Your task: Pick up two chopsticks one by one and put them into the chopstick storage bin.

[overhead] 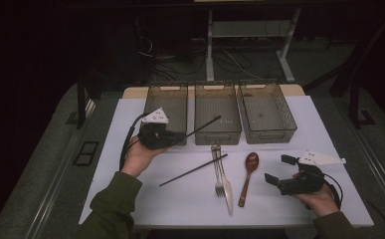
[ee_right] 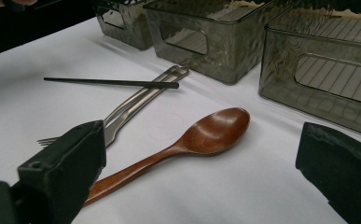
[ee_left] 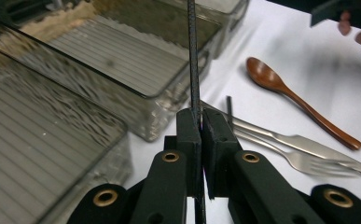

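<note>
The left tongs (overhead: 180, 135) are clamped on one black chopstick (overhead: 205, 125), lifted in front of the left bin (overhead: 166, 102) and slanting over the middle bin (overhead: 217, 107). The right tongs (overhead: 278, 171) hang wide open, near right. A second chopstick (overhead: 192, 170), fork (overhead: 218, 172), knife (overhead: 226, 186) and wooden spoon (overhead: 247, 175) lie between them on the white table (overhead: 130, 119). The left gripper view shows the chopstick pinched between the pads. Beyond the table the room is dark.

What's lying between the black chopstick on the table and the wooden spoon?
A fork and a knife lie side by side between the chopstick and the spoon, seen in the high view.
</note>
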